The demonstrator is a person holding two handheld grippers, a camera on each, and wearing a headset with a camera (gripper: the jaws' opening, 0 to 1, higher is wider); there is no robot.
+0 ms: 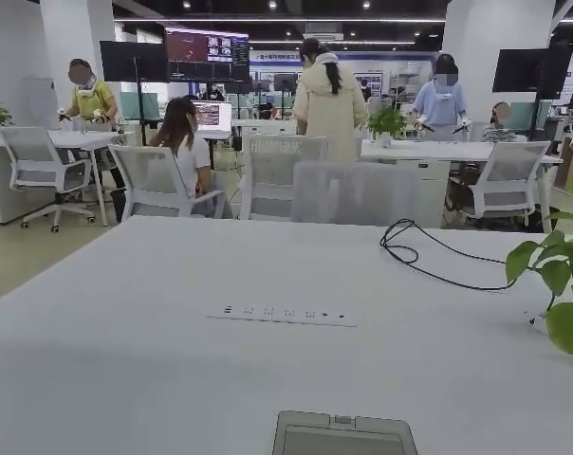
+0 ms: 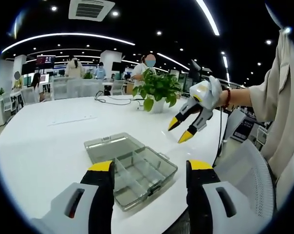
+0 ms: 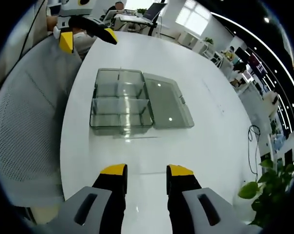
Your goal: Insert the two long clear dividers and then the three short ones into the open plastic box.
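The clear plastic box [image 2: 137,173] lies open near the table's edge, its lid [image 2: 113,145] folded flat beside it. Clear dividers stand inside and split the box [image 3: 119,105] into several compartments. In the head view a corner of the lid [image 1: 343,434] shows at the bottom edge. My left gripper [image 2: 150,166] hovers open just above and in front of the box, with nothing between its jaws. My right gripper [image 3: 146,170] is open and empty too, held back from the box over bare table. The right gripper [image 2: 180,131] hangs in the air to the right of the box. The left gripper [image 3: 87,36] is beyond the box.
A potted plant [image 2: 159,90] and a black cable [image 1: 429,258] sit further along the white table [image 1: 173,360], with a power strip [image 1: 282,313] set into its middle. A mesh chair [image 3: 30,126] stands at the table's edge. People and desks are beyond.
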